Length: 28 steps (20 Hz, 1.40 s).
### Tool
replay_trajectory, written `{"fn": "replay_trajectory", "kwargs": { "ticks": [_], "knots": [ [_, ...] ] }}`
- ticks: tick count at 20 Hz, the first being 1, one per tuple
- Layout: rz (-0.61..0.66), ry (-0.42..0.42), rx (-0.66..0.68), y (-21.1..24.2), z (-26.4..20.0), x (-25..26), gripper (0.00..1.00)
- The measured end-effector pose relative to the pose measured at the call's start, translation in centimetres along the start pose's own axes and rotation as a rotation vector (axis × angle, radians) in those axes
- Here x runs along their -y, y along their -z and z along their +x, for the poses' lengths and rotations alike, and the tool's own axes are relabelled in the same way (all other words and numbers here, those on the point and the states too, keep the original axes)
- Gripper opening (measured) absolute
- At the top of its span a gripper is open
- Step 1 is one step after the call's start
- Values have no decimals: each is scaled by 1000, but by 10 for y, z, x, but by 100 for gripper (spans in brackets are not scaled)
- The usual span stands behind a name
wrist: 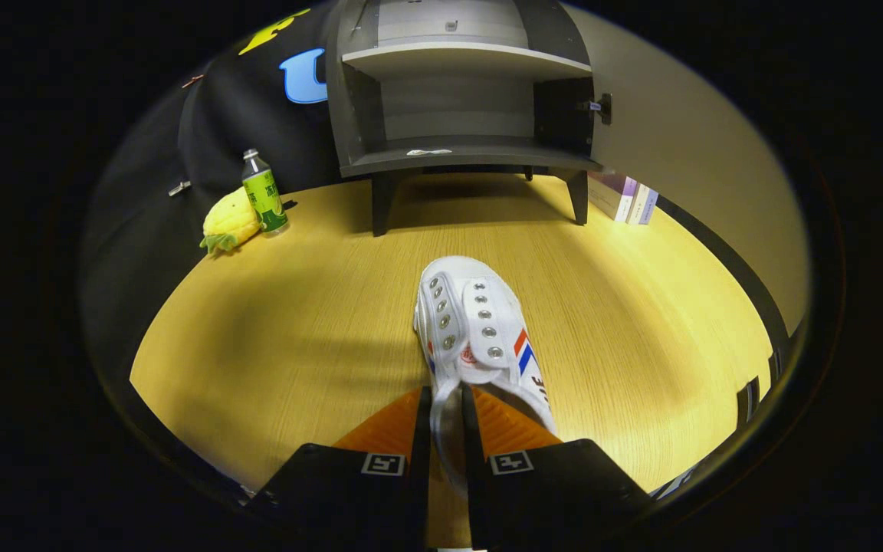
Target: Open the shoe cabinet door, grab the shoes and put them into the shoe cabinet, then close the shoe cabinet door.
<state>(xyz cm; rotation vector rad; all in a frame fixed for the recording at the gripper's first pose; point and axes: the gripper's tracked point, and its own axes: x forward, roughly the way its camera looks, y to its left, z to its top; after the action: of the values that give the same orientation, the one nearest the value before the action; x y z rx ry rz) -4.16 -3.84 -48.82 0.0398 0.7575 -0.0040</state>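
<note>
Careful: your gripper is clamped on the heel rim of the white shoe, well short of the open shoe cabinet; that thin hold may let it swing loose.

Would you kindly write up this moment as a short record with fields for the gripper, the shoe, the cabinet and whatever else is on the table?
gripper: gripper, fingers closed on the heel end of the shoe
shoe: white shoe, toe pointing toward the cabinet, over the wooden table
cabinet: grey shoe cabinet beyond the shoe, door swung open to its right, shelves bare apart from a small white scrap
other items: green bottle upright beside a pineapple toy, left of the cabinet; books to its right
</note>
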Motion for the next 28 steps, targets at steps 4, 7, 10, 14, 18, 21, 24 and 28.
{"fn": "replay_trajectory", "kwargs": {
  "ticks": [4, 7, 10, 14, 18, 21, 24, 28],
  "knots": [
    [1, -19, 22, -4, 9, -4, 25],
    [32, -39, 53, -11, 16, -6, 25],
    [48, -43, 71, -18, 23, -4, 23],
    [39, -41, 76, -28, 36, -4, 21],
    [68, -55, 71, -36, 43, -4, 21],
    [81, -49, 67, -43, 55, 0, 20],
    [53, -38, 71, -48, 61, 1, 20],
    [67, -54, 78, -49, 63, 2, 20]
  ]
}}
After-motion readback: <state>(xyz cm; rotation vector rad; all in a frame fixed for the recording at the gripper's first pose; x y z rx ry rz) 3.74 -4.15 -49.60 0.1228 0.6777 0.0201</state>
